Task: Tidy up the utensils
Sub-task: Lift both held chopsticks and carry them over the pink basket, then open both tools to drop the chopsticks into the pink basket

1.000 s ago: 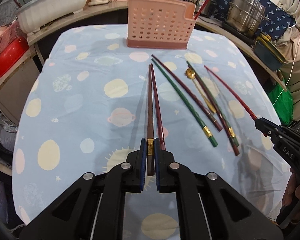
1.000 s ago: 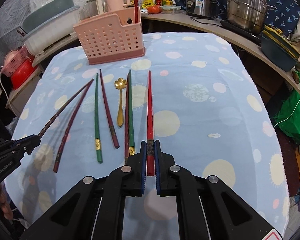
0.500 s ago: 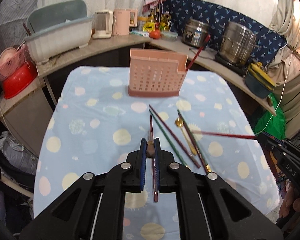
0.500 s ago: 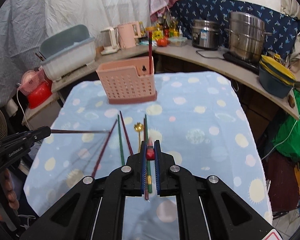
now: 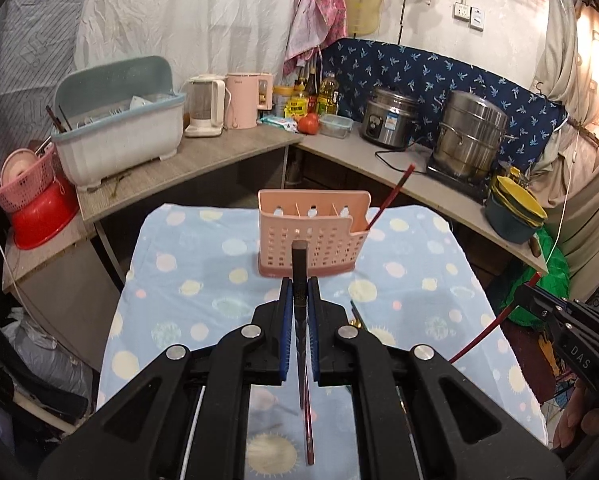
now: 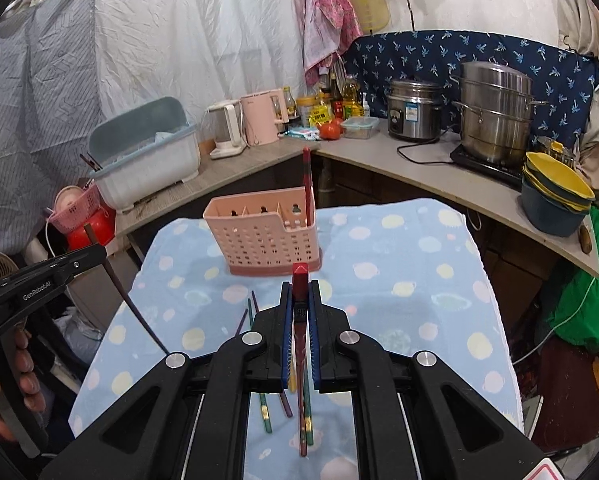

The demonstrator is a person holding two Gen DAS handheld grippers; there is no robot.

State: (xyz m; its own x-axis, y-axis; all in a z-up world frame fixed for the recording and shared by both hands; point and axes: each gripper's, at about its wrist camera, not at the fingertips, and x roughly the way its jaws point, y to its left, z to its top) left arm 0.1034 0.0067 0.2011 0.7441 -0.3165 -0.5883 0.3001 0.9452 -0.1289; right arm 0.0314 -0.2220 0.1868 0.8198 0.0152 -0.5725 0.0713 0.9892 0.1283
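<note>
Above dotted blue cloth (image 5: 203, 280), each tool clamps 1 slim chopstick: left (image 5: 299, 300) brown (image 5: 299, 256), right (image 6: 299, 300) red (image 6: 299, 280).

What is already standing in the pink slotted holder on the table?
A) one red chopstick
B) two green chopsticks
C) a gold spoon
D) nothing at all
A: one red chopstick leans out of the end compartment of the pink holder; the other slots look empty.
</note>
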